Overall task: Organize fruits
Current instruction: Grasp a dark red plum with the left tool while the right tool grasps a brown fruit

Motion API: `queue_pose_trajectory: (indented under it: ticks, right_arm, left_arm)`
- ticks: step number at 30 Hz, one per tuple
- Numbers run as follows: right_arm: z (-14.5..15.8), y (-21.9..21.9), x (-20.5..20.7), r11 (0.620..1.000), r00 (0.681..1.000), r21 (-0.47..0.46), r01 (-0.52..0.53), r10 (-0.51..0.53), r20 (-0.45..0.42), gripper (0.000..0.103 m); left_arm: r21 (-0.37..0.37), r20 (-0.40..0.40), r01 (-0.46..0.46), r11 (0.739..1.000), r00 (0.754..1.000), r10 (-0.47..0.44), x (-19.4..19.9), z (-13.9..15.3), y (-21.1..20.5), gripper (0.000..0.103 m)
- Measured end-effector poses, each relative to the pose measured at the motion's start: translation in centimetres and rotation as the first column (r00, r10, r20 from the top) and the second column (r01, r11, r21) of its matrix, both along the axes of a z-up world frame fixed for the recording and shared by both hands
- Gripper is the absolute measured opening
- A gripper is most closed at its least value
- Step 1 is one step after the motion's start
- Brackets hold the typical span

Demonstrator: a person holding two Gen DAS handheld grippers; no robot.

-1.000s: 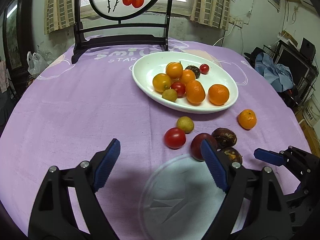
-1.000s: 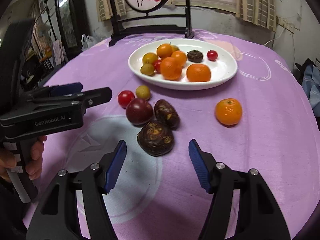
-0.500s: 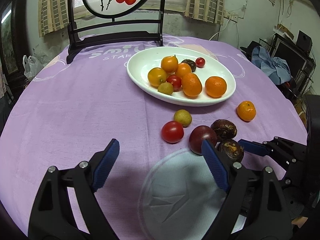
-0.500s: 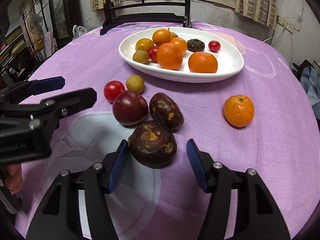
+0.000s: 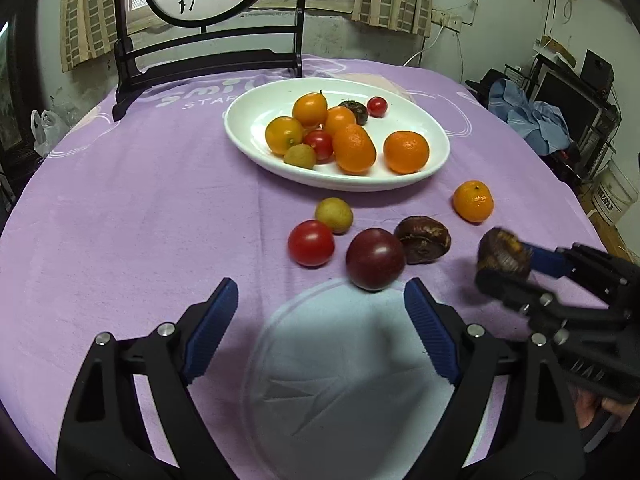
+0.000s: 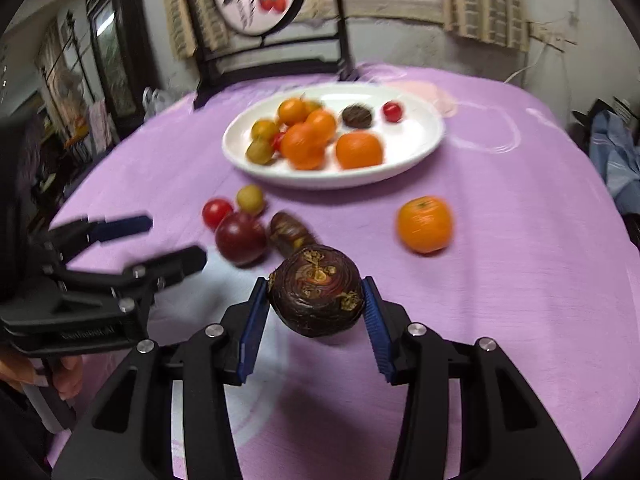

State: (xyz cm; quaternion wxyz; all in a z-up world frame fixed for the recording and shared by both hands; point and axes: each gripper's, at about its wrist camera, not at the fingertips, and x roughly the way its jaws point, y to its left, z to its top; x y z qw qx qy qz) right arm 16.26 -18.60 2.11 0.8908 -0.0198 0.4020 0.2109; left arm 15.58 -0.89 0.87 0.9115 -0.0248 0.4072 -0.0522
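Observation:
My right gripper [image 6: 316,312] is shut on a dark brown round fruit [image 6: 316,292] and holds it just above the purple cloth; it also shows in the left wrist view [image 5: 502,256]. My left gripper [image 5: 320,320] is open and empty, just short of a dark red plum [image 5: 375,258]. Loose on the cloth lie a red tomato [image 5: 311,243], a yellow-green fruit [image 5: 334,215], a second brown fruit [image 5: 423,239] and a small orange [image 5: 473,201]. A white oval plate [image 5: 248,120] behind them holds several oranges, tomatoes and other fruits.
A dark wooden stand with a round painted screen [image 5: 208,60] stands at the table's far edge. A pale round print [image 5: 340,380] marks the cloth near me. Clutter and blue cloth [image 5: 536,120] lie beyond the table's right edge.
My right gripper closed on the nearest brown fruit and lifted it off the cloth. My left gripper edged a little closer to the loose fruits and stayed open.

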Motion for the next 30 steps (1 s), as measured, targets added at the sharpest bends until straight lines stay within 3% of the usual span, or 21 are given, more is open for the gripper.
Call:
queue_pose_trajectory:
  ticks: [11,16,21,24,25,26,27,30]
  right_arm:
    - [0.1,-1.6,0.4,0.999,0.999,0.015,0.036,-0.036,-0.007,0.047]
    - [0.5,-1.9,0.4,0.999,0.999,0.026,0.044,-0.044,-0.002,0.047]
    - [0.9,-2.2,0.3,0.998,0.999,0.049,0.041,-0.041,0.003,0.047]
    - [1.3,-2.2,0.0,0.997,0.999,0.064,0.031,-0.032,0.010,0.047]
    - [1.4,-2.3,-0.1,0.997,0.999,0.067,0.030,-0.031,0.012,0.047]
    - [1.5,-2.3,-0.1,0.997,0.999,0.071,0.028,-0.029,0.013,0.047]
    - [1.5,-2.3,-0.1,0.997,1.000,0.077,0.027,-0.029,0.013,0.047]
    - [1.7,-2.4,-0.3,0.996,0.999,0.086,0.029,-0.030,0.013,0.047]
  left_arm:
    - [0.039,-0.007,0.038,0.999,0.999,-0.038,-0.2,-0.6,-1.0,0.087]
    - [-0.037,-0.044,0.082,0.996,0.996,-0.084,-0.2,-1.0,-1.7,0.081]
    - [-0.026,-0.067,0.072,0.997,0.995,-0.074,0.2,-1.5,-2.6,0.079]
    - [-0.003,-0.076,0.079,0.997,0.994,-0.079,0.8,-1.9,-3.4,0.069]
    - [0.006,-0.084,0.080,0.997,0.993,-0.080,1.0,-2.0,-3.6,0.060]
    - [0.012,-0.093,0.082,0.997,0.992,-0.080,1.2,-2.2,-3.9,0.045]
    - [0.021,-0.108,0.082,0.996,0.991,-0.079,1.5,-2.5,-4.3,0.040]
    - [0.062,-0.104,0.071,0.996,0.992,-0.064,2.0,-2.5,-5.1,0.040]
